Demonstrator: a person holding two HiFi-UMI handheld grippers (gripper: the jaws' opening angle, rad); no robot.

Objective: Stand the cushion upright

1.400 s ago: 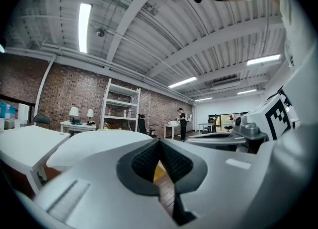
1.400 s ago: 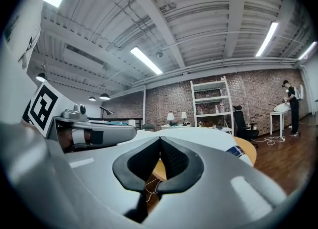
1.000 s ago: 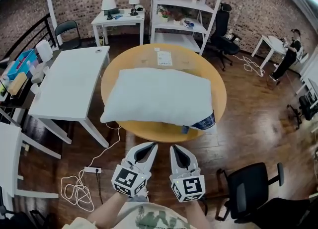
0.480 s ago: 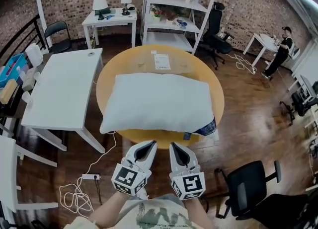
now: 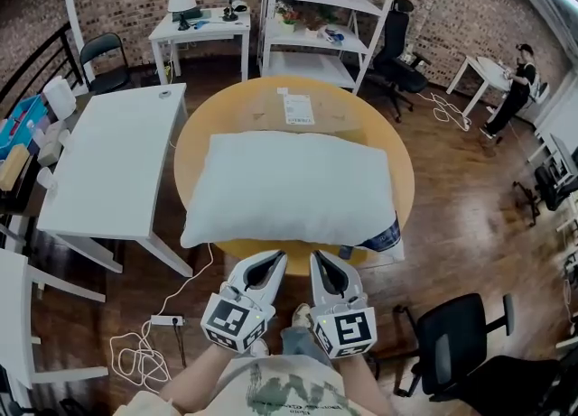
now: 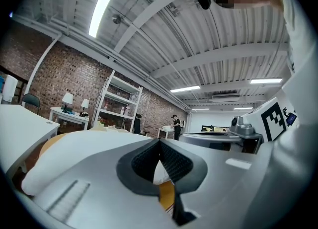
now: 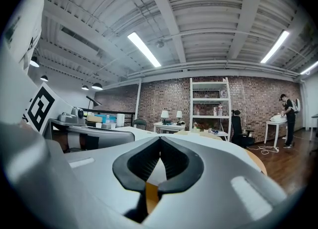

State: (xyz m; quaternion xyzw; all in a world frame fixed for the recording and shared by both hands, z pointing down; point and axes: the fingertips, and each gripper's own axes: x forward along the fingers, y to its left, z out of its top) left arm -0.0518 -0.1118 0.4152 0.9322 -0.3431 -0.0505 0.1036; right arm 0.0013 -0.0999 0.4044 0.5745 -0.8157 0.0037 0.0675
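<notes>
The round wooden surface (image 5: 194,139) carries the white cushion (image 5: 289,187), which lies flat across its middle and near half, its near left corner reaching to or past the rim. As things lie, the main risk is that this large, soft cushion slides off the near or left rim once it is tipped onto an edge. It could also slump back flat as the filling folds under its own weight. A pinch on only a thin fold of cover could slip free too. Raising it might also drag the blue-and-white packet (image 5: 383,234) tucked under its near right corner, while the paper sheet (image 5: 299,108) on the far part of the surface looks safely apart. The left hand-held gripper (image 5: 269,261) and the right hand-held gripper (image 5: 322,259) sit side by side at the cushion's near edge. Both have their jaws fully together with nothing between them; whether the tips touch the cushion cannot be told.
</notes>
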